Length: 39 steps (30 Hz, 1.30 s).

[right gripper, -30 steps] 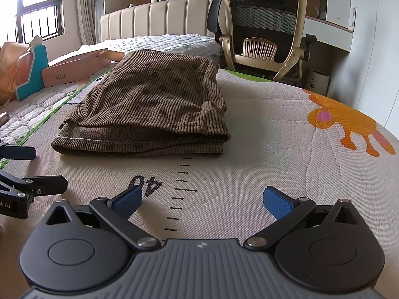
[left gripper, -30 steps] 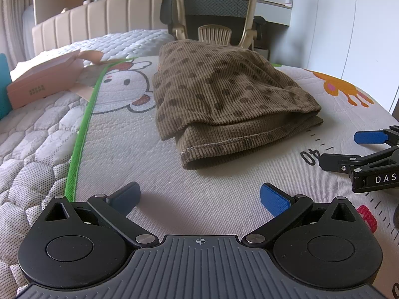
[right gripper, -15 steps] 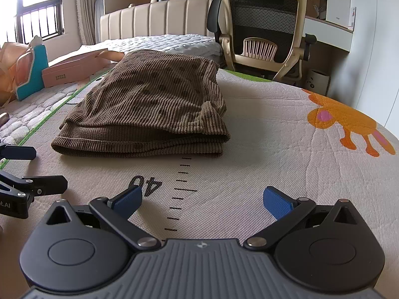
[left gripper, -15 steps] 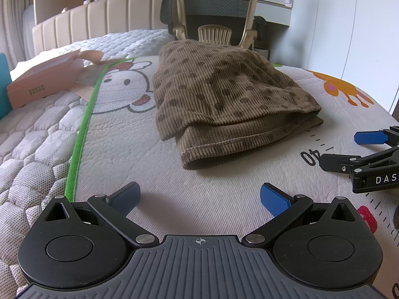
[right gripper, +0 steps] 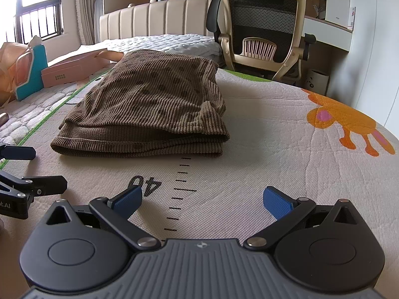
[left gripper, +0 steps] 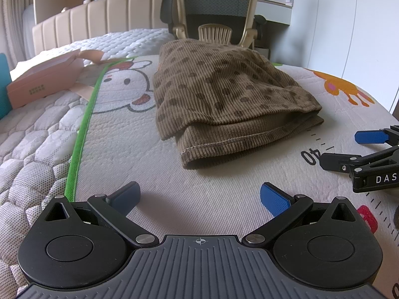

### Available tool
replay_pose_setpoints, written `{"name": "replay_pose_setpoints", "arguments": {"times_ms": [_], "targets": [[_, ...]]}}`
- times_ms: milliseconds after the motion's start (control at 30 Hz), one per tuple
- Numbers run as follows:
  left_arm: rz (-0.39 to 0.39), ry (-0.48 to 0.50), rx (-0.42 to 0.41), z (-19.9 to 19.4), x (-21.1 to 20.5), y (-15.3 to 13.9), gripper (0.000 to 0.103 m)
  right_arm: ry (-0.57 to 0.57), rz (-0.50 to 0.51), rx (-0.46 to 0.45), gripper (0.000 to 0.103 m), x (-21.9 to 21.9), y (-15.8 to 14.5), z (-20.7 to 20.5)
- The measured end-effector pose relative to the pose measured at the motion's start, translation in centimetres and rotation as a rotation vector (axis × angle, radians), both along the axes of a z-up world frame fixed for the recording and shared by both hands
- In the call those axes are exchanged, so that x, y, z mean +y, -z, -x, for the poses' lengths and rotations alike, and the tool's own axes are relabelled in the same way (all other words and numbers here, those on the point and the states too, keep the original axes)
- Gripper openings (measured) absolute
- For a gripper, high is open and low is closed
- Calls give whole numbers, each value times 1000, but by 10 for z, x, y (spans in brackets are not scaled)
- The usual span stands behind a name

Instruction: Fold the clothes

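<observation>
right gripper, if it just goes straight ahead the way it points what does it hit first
Probably the folded brown garment. The right gripper is open and empty over the printed mat, and the garment's near right edge lies just ahead. Depth is unclear; held low, it might brush the mat first.

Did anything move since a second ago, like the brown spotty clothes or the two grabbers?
Nothing visibly changed. The brown dotted garment lies folded in the same spot on the cartoon mat. The left gripper and the right gripper both stay open, holding nothing, just short of the garment. The pink box has not moved either.
</observation>
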<state>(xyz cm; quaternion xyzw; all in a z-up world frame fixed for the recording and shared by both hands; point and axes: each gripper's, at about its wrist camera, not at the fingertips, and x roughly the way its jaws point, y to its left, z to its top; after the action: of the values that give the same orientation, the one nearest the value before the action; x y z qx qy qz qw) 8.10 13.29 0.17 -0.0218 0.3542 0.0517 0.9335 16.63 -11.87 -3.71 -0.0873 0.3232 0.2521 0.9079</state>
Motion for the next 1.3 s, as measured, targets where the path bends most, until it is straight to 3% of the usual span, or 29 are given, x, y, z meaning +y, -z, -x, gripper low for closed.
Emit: {"name": "replay_pose_setpoints", "arguments": {"times_ms": [1300], "targets": [[5,-5,1,-1,1,0,103,39,6,-1,103,4,1,4]]}}
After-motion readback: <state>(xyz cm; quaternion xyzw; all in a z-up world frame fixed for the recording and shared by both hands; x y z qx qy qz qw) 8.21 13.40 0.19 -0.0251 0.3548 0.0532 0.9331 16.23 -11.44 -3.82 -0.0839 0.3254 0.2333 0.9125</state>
